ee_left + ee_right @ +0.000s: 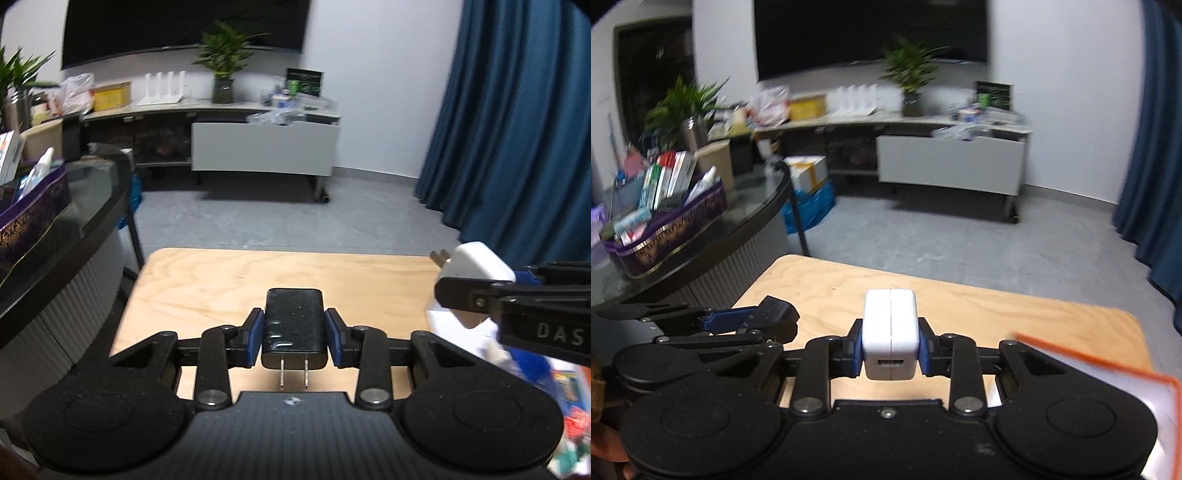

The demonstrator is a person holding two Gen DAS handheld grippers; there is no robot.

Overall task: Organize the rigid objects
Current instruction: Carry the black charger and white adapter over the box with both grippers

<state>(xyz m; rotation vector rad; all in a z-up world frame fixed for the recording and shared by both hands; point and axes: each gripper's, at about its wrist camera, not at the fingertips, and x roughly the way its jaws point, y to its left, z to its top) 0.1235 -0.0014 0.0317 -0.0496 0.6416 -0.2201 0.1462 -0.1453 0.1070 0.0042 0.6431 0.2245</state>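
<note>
My left gripper (294,334) is pinching a black wall charger (294,326) between its blue pads (255,338), prongs pointing back at me, the glossy body standing up and away over the wooden table (221,277). My right gripper (891,349) is clamped on a white cube charger (891,332), USB port facing me; the left wrist view shows its metal prongs pointing away. Both chargers are lifted clear of the tabletop, each squarely gripped on its flat sides, so I judge I'm in the carrying step: both are picked up and neither is set down yet.

An orange-edged thing (1108,363) blurs at my right; I cannot tell whether it is where they go. Next I need to find their spot, bring each one over level, and ease the jaws apart only once it rests.

Beyond the table lie grey floor, a glass-topped counter (738,218) with a purple basket (665,236), and a blue curtain (517,129).
</note>
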